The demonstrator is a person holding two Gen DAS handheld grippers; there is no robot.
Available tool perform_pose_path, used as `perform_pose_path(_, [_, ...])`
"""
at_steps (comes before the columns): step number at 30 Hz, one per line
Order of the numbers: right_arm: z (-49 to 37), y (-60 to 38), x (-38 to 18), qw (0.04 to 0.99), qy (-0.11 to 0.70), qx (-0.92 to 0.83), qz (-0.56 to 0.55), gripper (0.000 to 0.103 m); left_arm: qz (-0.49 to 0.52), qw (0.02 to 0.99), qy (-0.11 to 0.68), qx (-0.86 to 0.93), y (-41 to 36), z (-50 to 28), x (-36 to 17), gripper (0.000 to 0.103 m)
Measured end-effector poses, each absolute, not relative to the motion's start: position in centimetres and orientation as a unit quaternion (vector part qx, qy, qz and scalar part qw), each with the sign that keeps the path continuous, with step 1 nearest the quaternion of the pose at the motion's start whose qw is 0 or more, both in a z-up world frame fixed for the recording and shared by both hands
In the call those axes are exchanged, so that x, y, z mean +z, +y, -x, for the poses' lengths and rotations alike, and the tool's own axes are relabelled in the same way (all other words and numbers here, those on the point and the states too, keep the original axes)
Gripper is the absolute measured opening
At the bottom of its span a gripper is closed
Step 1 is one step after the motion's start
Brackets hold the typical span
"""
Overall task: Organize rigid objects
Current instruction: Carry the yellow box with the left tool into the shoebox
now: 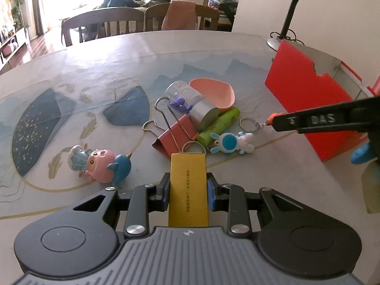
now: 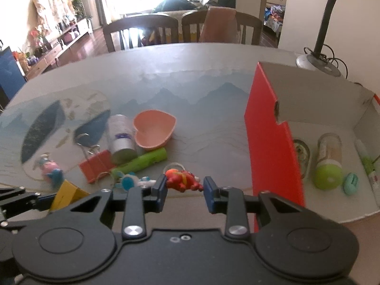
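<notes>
We hold the yellow box (image 1: 188, 190) pinched in the left gripper (image 1: 188, 186), long axis along the fingers. The right gripper (image 2: 185, 186) pinches the red figure keychain (image 2: 182, 180). The red storage box (image 2: 273, 147) stands just right of it, so the right hand is nearer.

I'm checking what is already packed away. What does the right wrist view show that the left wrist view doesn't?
Only the right wrist view looks into the red box: a green-capped jar, a small teal item and a tube by the far wall. It also shows the red toy between the right gripper jaws.

Only the left wrist view shows the yellow box clamped in the left gripper.

Both show the pink heart dish, green tube and red binder clip.
</notes>
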State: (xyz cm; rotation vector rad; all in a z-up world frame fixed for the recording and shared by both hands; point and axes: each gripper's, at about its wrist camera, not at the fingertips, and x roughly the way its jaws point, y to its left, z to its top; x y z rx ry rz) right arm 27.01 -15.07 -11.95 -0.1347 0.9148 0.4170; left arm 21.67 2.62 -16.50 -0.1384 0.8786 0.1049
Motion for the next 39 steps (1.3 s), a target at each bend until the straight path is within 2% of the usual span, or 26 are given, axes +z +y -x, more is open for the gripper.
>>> perform_pose_path(20, [-24.4, -20.9, -2.6, 0.903, 0.363, 0.231, 0.015, 0.031, 0.043, 0.917, 0.396, 0.016, -1.6, -21.2, -7.0, 0.029])
perform_pose_path(30, [-25.7, -25.0, -1.1, 0.910, 0.347, 0.226, 0.001, 0.031, 0.025, 0.923, 0.385, -0.007, -5.6, -23.5, -2.8, 0.029])
perform_pose_path(39, [-28.0, -29.6, -1.3, 0.914, 0.344, 0.216, -0.006, 0.031, 0.010, 0.920, 0.390, -0.027, -10.1, -26.8, -2.1, 0.029])
